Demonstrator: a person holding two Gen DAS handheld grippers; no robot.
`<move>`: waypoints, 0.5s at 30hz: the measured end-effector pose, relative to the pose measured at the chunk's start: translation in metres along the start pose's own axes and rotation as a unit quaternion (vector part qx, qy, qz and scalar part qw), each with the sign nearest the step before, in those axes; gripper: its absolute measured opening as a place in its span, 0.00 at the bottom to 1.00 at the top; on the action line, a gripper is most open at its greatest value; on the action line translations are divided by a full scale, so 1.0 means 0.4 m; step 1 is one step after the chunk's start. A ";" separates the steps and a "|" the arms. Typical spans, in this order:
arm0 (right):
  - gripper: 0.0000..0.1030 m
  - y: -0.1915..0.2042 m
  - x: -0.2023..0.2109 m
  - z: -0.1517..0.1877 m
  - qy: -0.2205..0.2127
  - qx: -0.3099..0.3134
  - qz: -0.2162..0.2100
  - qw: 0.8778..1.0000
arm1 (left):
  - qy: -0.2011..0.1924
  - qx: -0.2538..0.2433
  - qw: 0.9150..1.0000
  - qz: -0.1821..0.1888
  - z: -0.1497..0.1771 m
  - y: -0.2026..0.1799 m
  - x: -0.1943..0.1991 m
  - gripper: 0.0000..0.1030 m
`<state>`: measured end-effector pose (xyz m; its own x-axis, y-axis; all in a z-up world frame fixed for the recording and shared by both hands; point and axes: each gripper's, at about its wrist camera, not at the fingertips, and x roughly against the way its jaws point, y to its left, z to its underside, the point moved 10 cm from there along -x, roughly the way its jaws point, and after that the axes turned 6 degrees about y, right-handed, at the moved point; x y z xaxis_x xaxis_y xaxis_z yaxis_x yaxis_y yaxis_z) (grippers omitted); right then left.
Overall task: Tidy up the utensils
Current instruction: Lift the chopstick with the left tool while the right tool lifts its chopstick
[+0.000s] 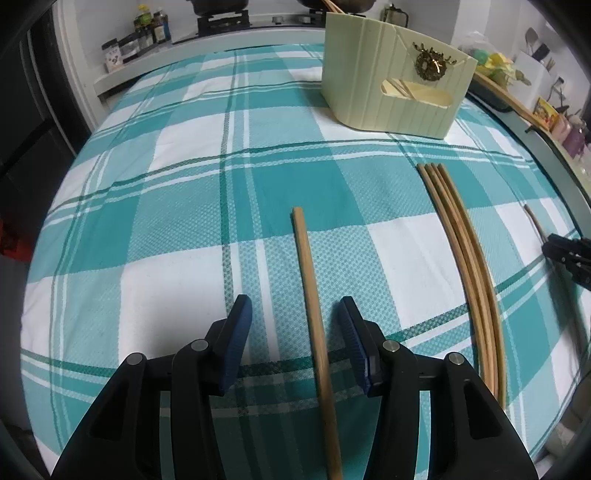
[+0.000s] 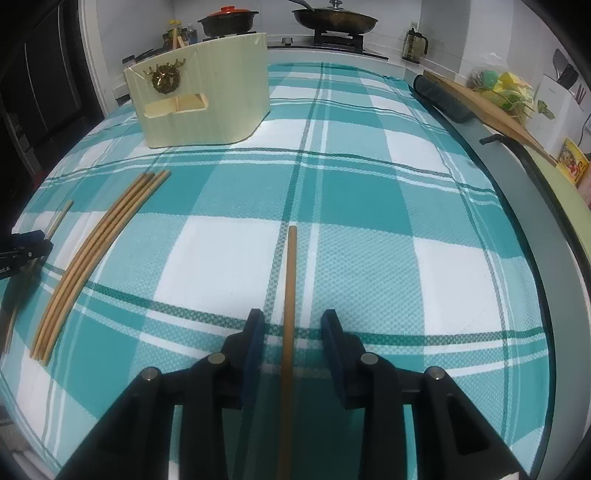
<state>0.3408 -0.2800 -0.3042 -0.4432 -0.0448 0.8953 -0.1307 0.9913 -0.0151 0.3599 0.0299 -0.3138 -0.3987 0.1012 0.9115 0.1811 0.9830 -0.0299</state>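
Note:
My left gripper is open, its blue-padded fingers on either side of a single wooden chopstick lying on the teal checked cloth. My right gripper is open around another single chopstick. A bundle of several chopsticks lies between the two grippers; it also shows in the right wrist view. A cream utensil holder with a gold ornament stands at the far side; it also shows in the right wrist view. The right gripper's tip shows at the left view's right edge.
The cloth-covered table has a grey rim on the right. Beyond it are a stove with a pan and a red-lidded pot, bottles, a wooden board and a kettle.

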 end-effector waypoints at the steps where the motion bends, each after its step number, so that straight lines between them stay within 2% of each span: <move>1: 0.32 0.000 -0.003 -0.005 0.001 0.001 -0.002 1.000 | 0.000 -0.001 1.000 0.001 -0.001 0.000 0.000 0.49; 15: 0.32 0.003 -0.016 -0.031 0.007 0.019 -0.005 1.000 | 0.000 -0.006 1.000 -0.007 -0.013 0.001 -0.007 0.49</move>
<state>0.3547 -0.2771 -0.3045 -0.4285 -0.0517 0.9020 -0.1684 0.9854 -0.0236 0.3656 0.0291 -0.3142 -0.4014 0.0878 0.9117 0.1856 0.9825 -0.0129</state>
